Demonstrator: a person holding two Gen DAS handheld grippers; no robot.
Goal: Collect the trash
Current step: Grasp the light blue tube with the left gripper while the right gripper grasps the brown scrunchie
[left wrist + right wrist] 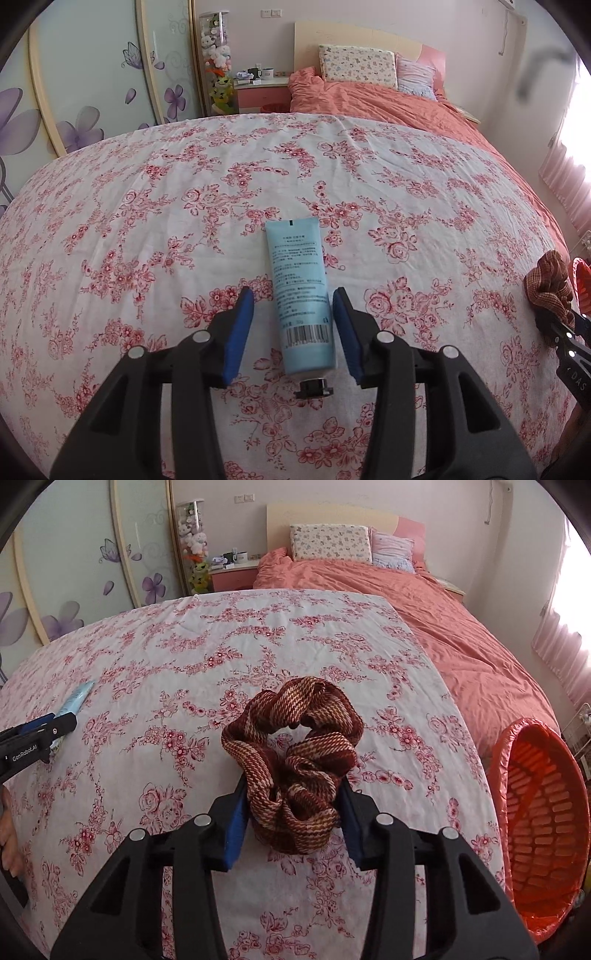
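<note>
A light blue tube with a black cap lies on the floral sheet, cap toward me. My left gripper straddles it, open; there is a gap at the left pad, and the right pad is close to the tube's edge. A brown and cream woven scrunchie sits bunched between the blue pads of my right gripper, which is shut on its near end. The right wrist view also catches the tube and the left gripper at far left.
An orange slatted basket lined with an orange bag stands off the sheet's right edge, mouth tilted toward me. Behind lies a bed with a salmon duvet and pillows. A wardrobe and a nightstand stand at the back left.
</note>
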